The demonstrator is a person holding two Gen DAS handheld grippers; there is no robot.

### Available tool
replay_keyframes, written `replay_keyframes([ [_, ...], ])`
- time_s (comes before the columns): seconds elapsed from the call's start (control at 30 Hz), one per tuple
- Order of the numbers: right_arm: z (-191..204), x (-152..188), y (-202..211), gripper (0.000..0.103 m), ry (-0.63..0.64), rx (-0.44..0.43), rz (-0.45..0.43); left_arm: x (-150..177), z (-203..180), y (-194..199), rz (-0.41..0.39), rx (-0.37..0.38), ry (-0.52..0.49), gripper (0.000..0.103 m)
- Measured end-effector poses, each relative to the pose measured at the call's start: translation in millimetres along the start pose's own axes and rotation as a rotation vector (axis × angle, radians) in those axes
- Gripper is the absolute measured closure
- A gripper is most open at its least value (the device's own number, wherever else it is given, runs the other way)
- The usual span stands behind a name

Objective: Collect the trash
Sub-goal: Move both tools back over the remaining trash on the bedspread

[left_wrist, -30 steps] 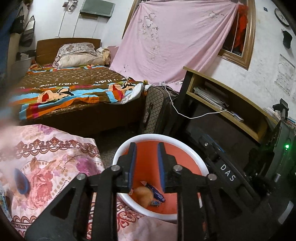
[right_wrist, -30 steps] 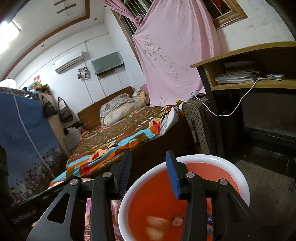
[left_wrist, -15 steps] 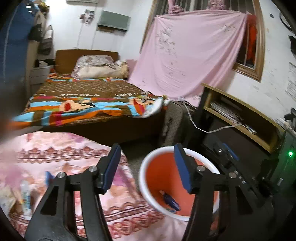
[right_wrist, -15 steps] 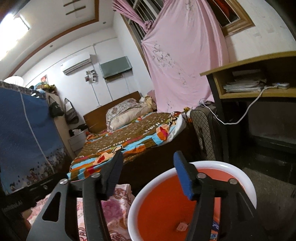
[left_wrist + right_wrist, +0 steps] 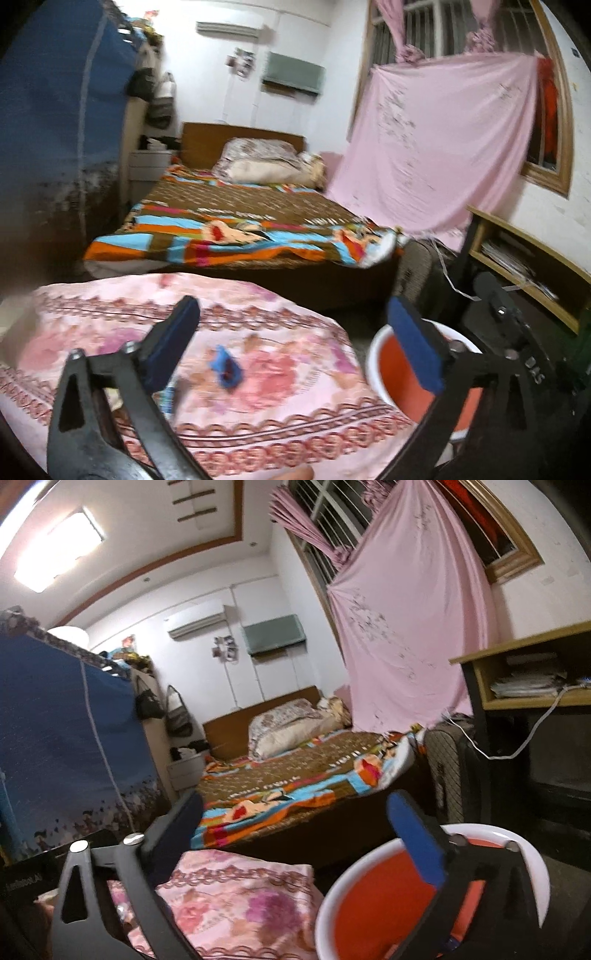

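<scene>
The left gripper (image 5: 291,343) hangs wide open and empty over the floral cloth (image 5: 280,373), and the right gripper (image 5: 295,834), equally spread and empty, sits by the bin (image 5: 532,853) at its 5 o'clock. To take the blue wrapper (image 5: 226,370) well, bring the left gripper straight down astride it and close across its narrow width. The wrapper lies crumpled just below the gripper's centre, its long axis seemingly running 11 to 5 o'clock, though blur leaves that uncertain.

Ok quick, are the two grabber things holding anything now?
Left gripper: jaws open, holding nothing.
Right gripper: jaws open, holding nothing.
</scene>
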State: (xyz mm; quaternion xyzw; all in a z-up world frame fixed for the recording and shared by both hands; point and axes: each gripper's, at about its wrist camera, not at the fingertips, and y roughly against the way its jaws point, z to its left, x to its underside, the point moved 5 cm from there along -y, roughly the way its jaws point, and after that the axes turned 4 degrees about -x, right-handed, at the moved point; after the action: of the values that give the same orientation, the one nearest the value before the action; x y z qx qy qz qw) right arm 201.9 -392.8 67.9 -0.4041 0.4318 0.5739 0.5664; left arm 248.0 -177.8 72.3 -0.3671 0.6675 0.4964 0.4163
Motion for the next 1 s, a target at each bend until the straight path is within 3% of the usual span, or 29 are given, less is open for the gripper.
replay_keyframes([
  [0.43,75,8,7,0.000,0.100,-0.189,-0.055,5,83,26,-0.058,-0.144,0.088,0.012],
  [0.8,133,25,20,0.000,0.204,-0.323,-0.072,12,149,78,-0.204,-0.270,0.070,0.012],
  [1.0,157,41,21,0.000,0.277,-0.376,-0.054,19,175,102,-0.283,-0.289,0.048,0.012],
])
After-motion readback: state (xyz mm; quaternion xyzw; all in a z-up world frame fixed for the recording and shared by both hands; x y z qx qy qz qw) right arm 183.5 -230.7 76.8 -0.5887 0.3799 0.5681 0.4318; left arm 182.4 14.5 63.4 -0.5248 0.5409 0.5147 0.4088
